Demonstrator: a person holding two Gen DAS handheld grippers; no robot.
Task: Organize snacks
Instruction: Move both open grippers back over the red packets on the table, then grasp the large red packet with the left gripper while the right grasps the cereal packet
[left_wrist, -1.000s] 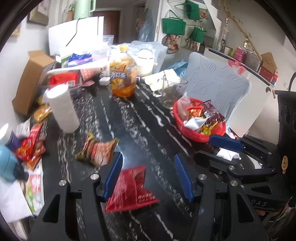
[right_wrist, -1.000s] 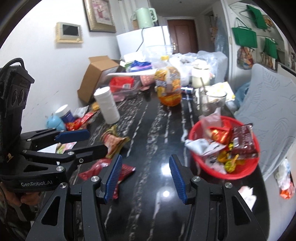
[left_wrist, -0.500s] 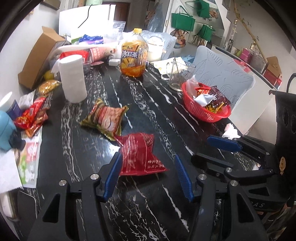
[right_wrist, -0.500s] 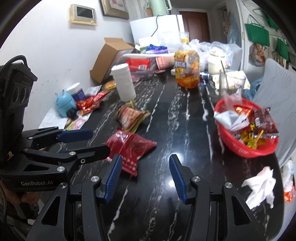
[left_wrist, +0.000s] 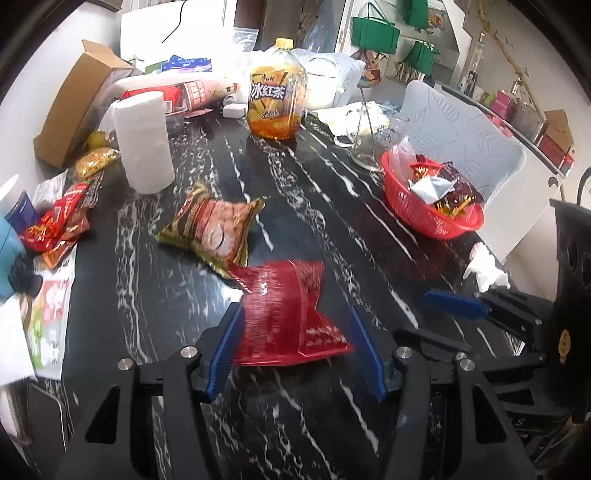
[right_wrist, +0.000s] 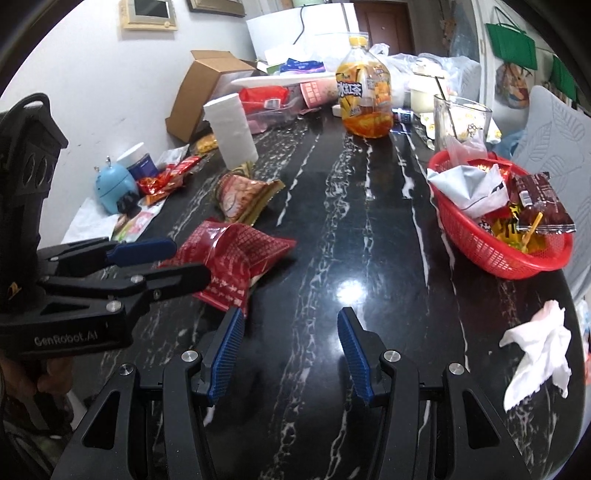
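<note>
A glossy black table (right_wrist: 376, 229) veined with white streaks carries everything here. On it a red snack bag (left_wrist: 291, 317) lies near the front edge with a brown-and-gold snack bag (left_wrist: 214, 230) just behind it and touching its corner, a white paper roll (left_wrist: 142, 142) stands upright farther back on the left, and a big bottle of orange-brown tea (left_wrist: 275, 94) stands near the far end. Along the right side sit a red basket (right_wrist: 491, 251) heaped with packets, a clear glass jar (right_wrist: 460, 122) just behind it and a crumpled white tissue (right_wrist: 539, 347) in front, while along the left edge small red packets (left_wrist: 57, 229) lie in a loose pile.
</note>
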